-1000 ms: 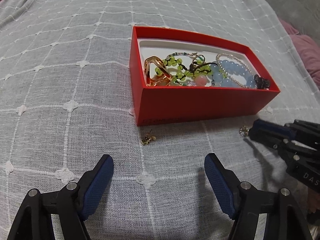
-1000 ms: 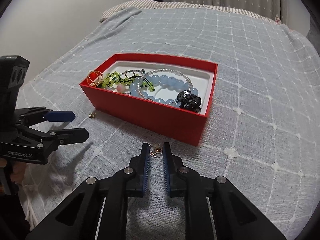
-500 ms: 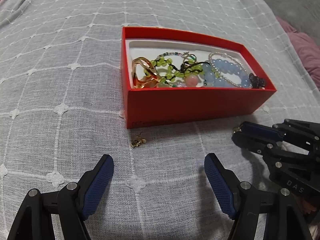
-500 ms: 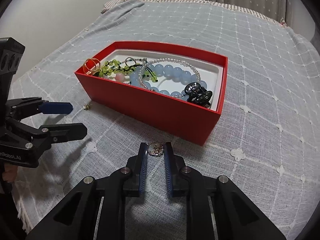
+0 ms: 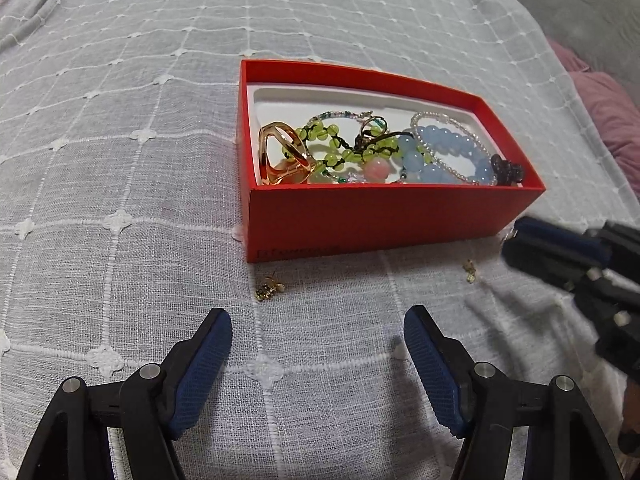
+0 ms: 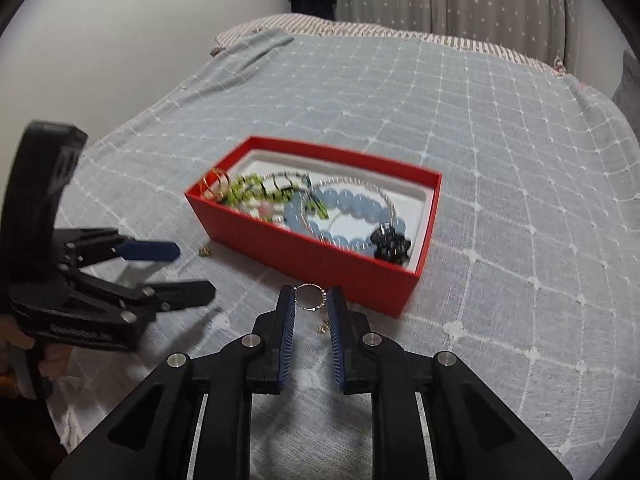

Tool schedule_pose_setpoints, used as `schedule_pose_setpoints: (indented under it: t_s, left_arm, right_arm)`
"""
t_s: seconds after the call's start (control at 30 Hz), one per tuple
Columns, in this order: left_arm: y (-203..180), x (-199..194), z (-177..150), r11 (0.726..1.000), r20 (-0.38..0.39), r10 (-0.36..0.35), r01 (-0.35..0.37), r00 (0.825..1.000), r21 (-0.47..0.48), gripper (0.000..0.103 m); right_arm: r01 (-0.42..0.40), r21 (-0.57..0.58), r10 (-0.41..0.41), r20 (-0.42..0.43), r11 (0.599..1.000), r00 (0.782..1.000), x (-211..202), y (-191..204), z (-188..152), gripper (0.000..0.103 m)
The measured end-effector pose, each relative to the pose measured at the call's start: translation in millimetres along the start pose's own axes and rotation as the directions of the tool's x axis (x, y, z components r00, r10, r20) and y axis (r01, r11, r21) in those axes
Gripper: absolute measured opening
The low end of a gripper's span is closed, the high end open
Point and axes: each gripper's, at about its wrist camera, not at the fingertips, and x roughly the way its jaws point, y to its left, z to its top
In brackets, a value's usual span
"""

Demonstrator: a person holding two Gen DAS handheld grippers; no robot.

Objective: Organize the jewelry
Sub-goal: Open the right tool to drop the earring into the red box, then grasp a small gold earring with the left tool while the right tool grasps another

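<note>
Bed with grey-blue grid-stitched coverlet [image 5: 120,160] carries everything. Rectangular red cardboard box with white liner [image 6: 320,252] sits mid-bed, already holding a pale blue bead bracelet [image 5: 448,152], a green bead strand [image 5: 336,148] and a wide gold ring [image 5: 284,156].

Left tongs [image 5: 318,360]: spread wide, empty, low over the coverlet just short of the box's near wall. Right tongs [image 6: 313,312]: nearly pressed together, pinching a thin silver hoop earring with tiny beads [image 6: 310,298], raised in front of the box's near corner.

Two pieces lie loose on the coverlet: small gold stud earring [image 5: 270,286] just ahead of the left tongs; small gold charm [image 5: 469,270] near the right tongs.

Step in hand, as judged: carry hoop to box. Next: clear the wall, release over the liner. Then collect the stud.
</note>
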Motion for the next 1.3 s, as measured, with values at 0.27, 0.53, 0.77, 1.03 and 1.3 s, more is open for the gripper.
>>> schedule_pose_setpoints:
  t_s: [0.27,0.53,0.77,1.03,1.3]
  left_arm:
    - [0.7,-0.3,0.1,1.0,0.005,0.016,-0.016,1.0,0.002,0.075]
    - [0.6,2.9,3.2,0.999,0.004,0.032,-0.032,0.999,0.004,0.075]
    - [-2.7,2.1,3.4,0.999,0.007,0.04,-0.04,0.999,0.019,0.075]
    - [4.4,-1.0,-0.3,0.998,0.003,0.039,-0.04,0.999,0.046,0.06]
    - [12.5,0.8,2.5,0.996,0.015,-0.009,0.008,1.0,0.09,0.041]
  right_arm:
    - [0.038,0.023,-0.039,0.071,0.999,0.997,-6.4,-1.4,28.2,0.018]
    - [0.062,0.041,-0.065,0.07,0.997,0.995,5.3,-10.5,36.4,0.019]
    - [0.055,0.045,-0.057,0.061,0.997,0.996,4.9,-11.7,37.5,0.034]
    - [0.064,0.076,-0.069,0.059,0.995,0.996,-24.8,-12.3,17.2,0.036]
    - [0.053,0.089,-0.052,-0.005,0.995,0.999,-19.2,-7.1,-2.2,0.036]
